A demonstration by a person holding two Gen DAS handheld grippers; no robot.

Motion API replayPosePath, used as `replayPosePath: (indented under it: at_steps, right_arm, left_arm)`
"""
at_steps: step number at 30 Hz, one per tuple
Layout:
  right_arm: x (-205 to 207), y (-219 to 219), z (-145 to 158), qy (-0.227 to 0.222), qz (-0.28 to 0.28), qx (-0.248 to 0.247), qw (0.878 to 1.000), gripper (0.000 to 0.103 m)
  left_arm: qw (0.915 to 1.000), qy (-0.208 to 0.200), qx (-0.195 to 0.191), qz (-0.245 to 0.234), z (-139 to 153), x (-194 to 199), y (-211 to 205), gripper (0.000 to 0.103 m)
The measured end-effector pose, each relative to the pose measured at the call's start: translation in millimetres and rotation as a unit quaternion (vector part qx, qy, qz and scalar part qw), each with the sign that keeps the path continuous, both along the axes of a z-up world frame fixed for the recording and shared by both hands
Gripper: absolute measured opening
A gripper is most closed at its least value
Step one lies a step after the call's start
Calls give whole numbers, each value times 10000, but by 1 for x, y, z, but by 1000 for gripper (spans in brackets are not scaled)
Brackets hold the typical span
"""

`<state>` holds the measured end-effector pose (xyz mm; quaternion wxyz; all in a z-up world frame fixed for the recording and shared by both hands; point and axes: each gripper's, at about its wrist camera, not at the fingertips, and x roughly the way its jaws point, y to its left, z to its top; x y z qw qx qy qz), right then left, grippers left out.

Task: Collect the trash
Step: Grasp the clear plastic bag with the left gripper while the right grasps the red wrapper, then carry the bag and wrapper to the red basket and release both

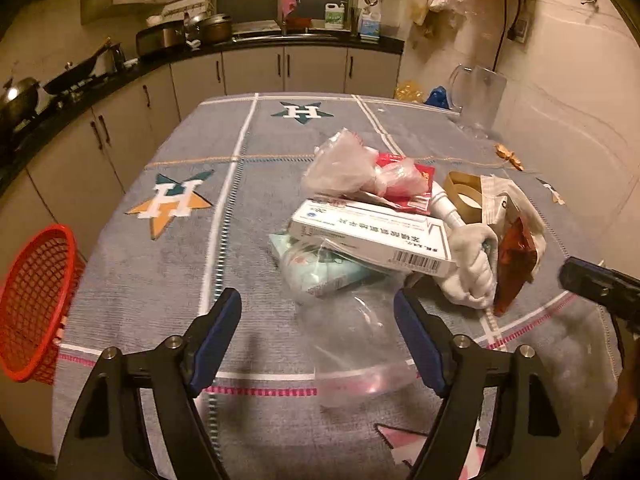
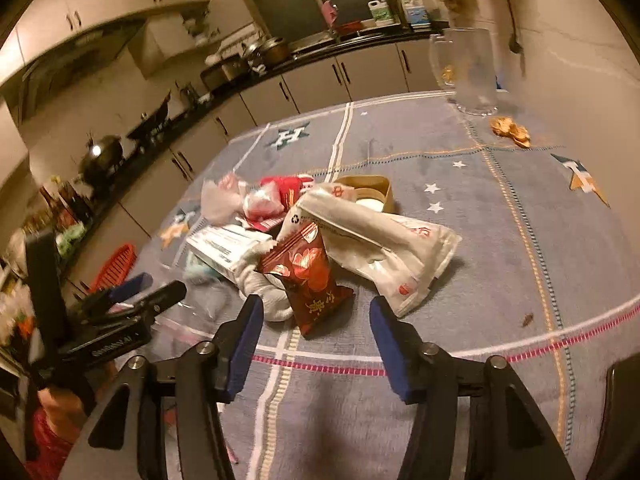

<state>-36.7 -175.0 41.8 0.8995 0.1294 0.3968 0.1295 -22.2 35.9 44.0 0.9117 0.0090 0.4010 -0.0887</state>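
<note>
Nearest the left wrist camera, the left gripper (image 1: 318, 314) hangs over the table with its jaws spread wide and nothing pinched; a clear plastic bag (image 1: 352, 344) lies flat on the cloth just under and between the two blue pads, but the pads do not press on it. Seen from the right wrist, the right gripper (image 2: 316, 316) is likewise released and empty, poised just short of a dark red snack packet (image 2: 310, 276) at the near edge of the heap. All the trash I can see is on the table (image 1: 140, 280), none of it collected: a white cardboard box (image 1: 372, 236) lying across a pale green packet (image 1: 316, 272), a crumpled thin plastic bag (image 1: 344, 164) over some red wrappers (image 1: 416, 196), a white sock or glove (image 1: 476, 268), a white pouch with red marks (image 2: 384, 240), a brown paper tub (image 2: 372, 192), and orange peel scraps (image 2: 512, 130) well apart near a clear jug (image 2: 468, 72) at the far side. A red mesh basket (image 1: 36, 304) stands at the left edge of the table, and what shows of its inside looks bare. My reading is that the job is barely begun: each piece has yet to be picked up and carried to the basket, if that is the bin meant, with the clear bag and the red packet the likeliest first picks.
</note>
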Motion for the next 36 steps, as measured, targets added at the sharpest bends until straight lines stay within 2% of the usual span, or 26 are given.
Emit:
replayPosePath:
  at_steps: [2,3,4,6,11,13,14,18,28,36]
  right_arm:
    - [6,7,-4,20,114,-123,9999,64]
    - [11,10,-7,79,166,-219,9996,65]
    - [15,12,-9,98,169,-249,9995,65]
    - [21,16,-11,107,200,-295,9993,65]
    - [34,26,-15,103,262,-480,9985,64]
    - [38,27,-19,141,246,-483,9984,51]
    - [39,27,-21,188,256,-477,9984,38]
    - [35,25,-22,157,213,-381,9989,30]
    - [5,20,-8,-6,249,47,9997,30]
    - [-2,27,-3,-27,344,98,9994,30]
  left_arm:
    - [10000,38,-63,-39,-4,2,0,64]
    - [9999,91,-112,-86,-6,4,-1,53]
    - [9997,108,-191,-105,-7,4,-1,47]
    - [9995,93,-263,-160,-6,3,-2,40]
    - [9994,19,-312,-164,-7,0,-4,38]
    - [9991,27,-391,-162,-7,-1,-1,35]
    - [9991,24,-396,-166,-7,-1,-1,35]
    - [9993,-34,-354,-108,-7,-4,3,35]
    - [9989,-241,-385,-89,5,-24,7,35]
    - [9988,-361,-324,-69,15,-33,9,35]
